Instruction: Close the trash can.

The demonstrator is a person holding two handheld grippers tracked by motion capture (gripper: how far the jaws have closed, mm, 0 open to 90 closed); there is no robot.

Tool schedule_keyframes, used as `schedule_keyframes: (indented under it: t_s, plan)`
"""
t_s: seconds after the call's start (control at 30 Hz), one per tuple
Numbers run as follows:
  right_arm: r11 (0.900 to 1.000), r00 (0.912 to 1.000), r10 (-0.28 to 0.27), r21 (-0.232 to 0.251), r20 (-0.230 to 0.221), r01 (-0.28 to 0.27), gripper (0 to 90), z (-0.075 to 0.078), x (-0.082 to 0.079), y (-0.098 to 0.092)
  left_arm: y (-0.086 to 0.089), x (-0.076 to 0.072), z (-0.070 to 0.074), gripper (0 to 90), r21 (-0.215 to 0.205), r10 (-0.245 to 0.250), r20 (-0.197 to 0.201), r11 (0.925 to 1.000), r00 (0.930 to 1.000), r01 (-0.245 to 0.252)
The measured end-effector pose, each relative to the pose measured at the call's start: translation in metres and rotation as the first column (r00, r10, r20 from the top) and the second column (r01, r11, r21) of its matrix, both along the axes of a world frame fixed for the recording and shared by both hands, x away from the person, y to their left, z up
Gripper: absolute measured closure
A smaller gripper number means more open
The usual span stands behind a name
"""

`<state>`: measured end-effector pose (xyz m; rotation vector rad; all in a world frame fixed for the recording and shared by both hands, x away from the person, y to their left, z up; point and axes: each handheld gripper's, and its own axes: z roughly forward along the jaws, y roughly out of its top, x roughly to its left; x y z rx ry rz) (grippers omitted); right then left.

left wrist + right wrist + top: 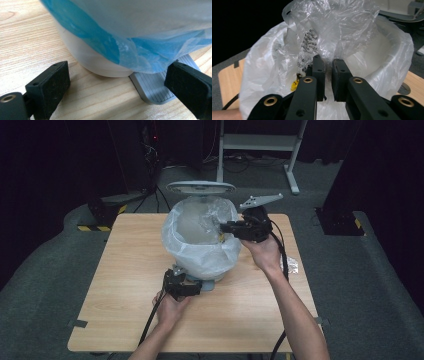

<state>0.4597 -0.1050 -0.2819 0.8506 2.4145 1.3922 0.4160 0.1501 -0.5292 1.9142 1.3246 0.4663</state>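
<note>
A white pedal bin (200, 245) lined with a thin plastic bag (262, 65) stands at the middle of the wooden table, its grey lid (200, 186) raised behind it. My right gripper (225, 227) reaches over the bin's right rim. In the right gripper view it (328, 65) is shut on a crumpled clear printed wrapper (337, 27) held over the bin's inside. My left gripper (182, 285) sits low at the bin's front. In the left gripper view it (120, 73) stands open, facing the bin's base (95, 60) and the grey ribbed pedal (155, 87).
A small clear wrapper (291, 265) lies on the table (125, 270) by the right forearm. Something yellow (294, 85) lies in the bin. Behind the table stand a metal frame (260, 142) and dark bases (100, 215) on grey floor.
</note>
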Motion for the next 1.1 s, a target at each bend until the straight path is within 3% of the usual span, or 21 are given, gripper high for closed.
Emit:
schedule_keyframes:
  t_s: [0.4, 0.53, 0.67, 0.83, 0.9, 1.1]
  plan:
    - [0.999, 0.9996, -0.016, -0.037, -0.024, 0.015, 78.5, -0.012, 0.017, 0.017, 0.0, 0.0, 0.0, 6.2, -0.001, 0.0, 0.0, 1.0, 1.0, 0.0]
    - [1.0, 0.9987, -0.027, -0.014, -0.043, 0.026, 53.7, -0.015, 0.021, 0.017, 0.0, 0.0, 0.0, 6.2, 0.0, -0.001, -0.001, 1.0, 1.0, 0.001]
    - [0.999, 0.9984, -0.039, -0.004, -0.04, 0.038, 43.4, -0.016, 0.021, 0.016, 0.0, 0.0, 0.0, 6.2, 0.001, -0.001, -0.001, 1.0, 1.0, 0.001]
    - [0.999, 0.999, -0.041, -0.012, -0.02, 0.041, 39.7, -0.015, 0.018, 0.016, 0.0, 0.0, 0.0, 6.2, -0.002, 0.002, 0.0, 1.0, 1.0, -0.002]
    - [0.999, 0.9992, -0.041, 0.005, 0.005, 0.041, 39.4, -0.015, 0.013, 0.014, 0.0, 0.0, 0.0, 6.2, -0.001, 0.001, 0.0, 1.0, 1.0, -0.001]
    - [0.998, 0.9984, -0.053, 0.022, 0.016, 0.053, 38.5, -0.016, 0.008, 0.005, 0.0, 0.0, 0.0, 6.2, 0.0, 0.0, -0.001, 1.0, 1.0, 0.0]
